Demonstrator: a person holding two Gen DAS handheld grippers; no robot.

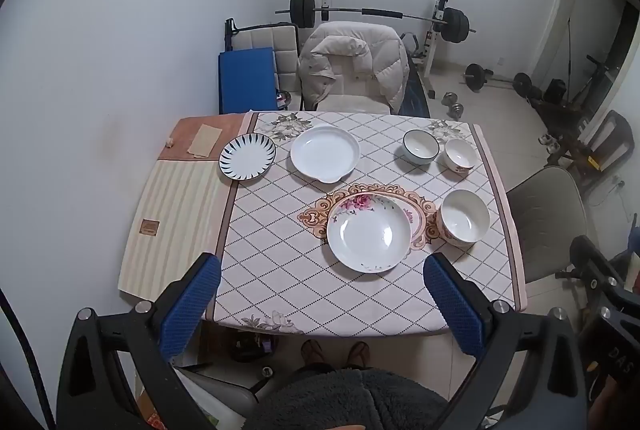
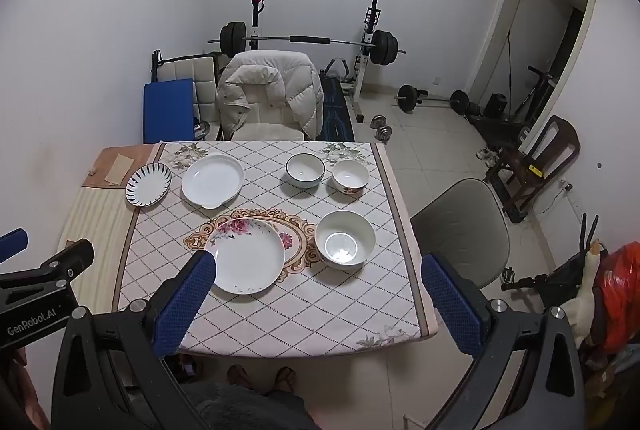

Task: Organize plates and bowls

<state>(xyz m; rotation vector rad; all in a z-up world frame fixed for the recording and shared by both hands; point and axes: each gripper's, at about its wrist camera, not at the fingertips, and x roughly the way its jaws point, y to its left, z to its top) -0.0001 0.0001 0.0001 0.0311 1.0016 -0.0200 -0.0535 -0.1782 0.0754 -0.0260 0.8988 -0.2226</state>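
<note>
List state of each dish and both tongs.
Left tongs: open, empty.
Right tongs: open, empty.
Striped plate: empty, unstacked.
White plate: empty.
Floral plate: empty.
Dark-rimmed bowl: upright, empty.
Small floral bowl: upright, empty.
Large bowl: upright, empty.

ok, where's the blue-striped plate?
Blue-striped plate: far-left on the table in both views, just left of the plain white plate, beside the tablecloth's edge.

Even, cool indoor light with soft shadows, sharp focus, small glare spots on glazed dishes, and strong fisheye bending with dark corners.
</note>
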